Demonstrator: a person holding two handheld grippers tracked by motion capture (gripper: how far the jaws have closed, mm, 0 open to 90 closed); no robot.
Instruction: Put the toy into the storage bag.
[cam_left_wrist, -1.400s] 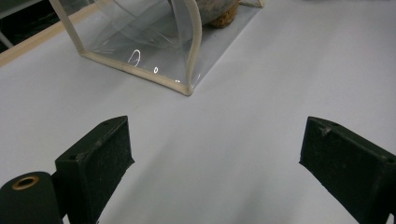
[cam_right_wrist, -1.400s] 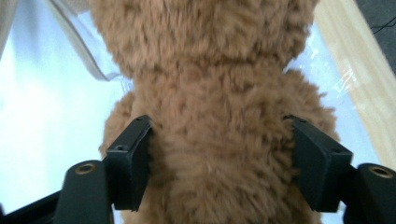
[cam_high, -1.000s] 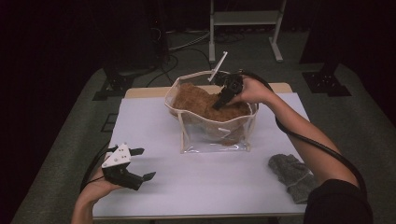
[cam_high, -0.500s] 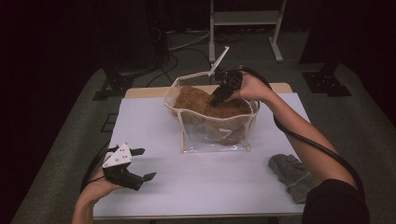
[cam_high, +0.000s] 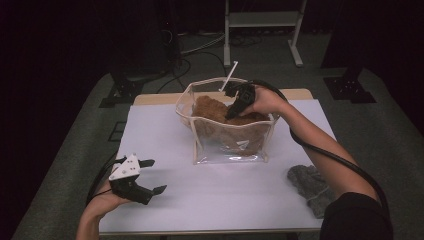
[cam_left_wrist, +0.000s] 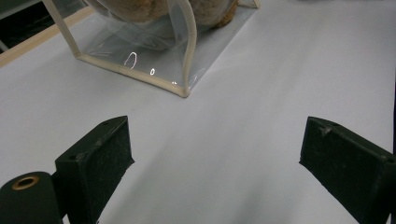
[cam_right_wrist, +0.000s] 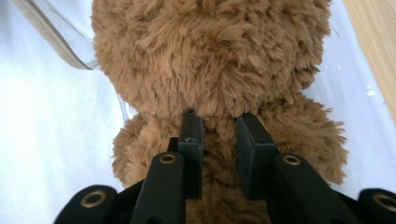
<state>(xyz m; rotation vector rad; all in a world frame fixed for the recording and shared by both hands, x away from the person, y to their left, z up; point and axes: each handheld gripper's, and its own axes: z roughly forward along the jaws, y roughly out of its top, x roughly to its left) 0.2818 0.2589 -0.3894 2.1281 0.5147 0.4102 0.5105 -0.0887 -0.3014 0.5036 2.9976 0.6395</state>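
Observation:
A brown plush toy (cam_high: 210, 107) lies inside a clear plastic bag (cam_high: 200, 131) with cream trim, standing open at the table's middle back. My right gripper (cam_high: 231, 114) reaches down into the bag from the right. In the right gripper view its jaws have just been closing, and they now pinch the fur of the plush toy (cam_right_wrist: 210, 60) between them; the right gripper (cam_right_wrist: 219, 122) is shut on it. My left gripper (cam_high: 152, 176) rests at the front left of the white table, jaws wide apart with nothing between them. The left gripper view looks past the left gripper (cam_left_wrist: 215, 158) to the bag's corner (cam_left_wrist: 182, 88).
A grey cloth (cam_high: 307, 182) lies at the table's right front, beside the person's right forearm. A white stick (cam_high: 229, 75) juts up from the bag's back rim. The white table top (cam_high: 225, 200) has a wooden strip along its far edge; dark floor and stands surround it.
The right gripper rose slightly at the bag's mouth, then came back down onto the plush toy with its jaws narrower. The left gripper has not moved.

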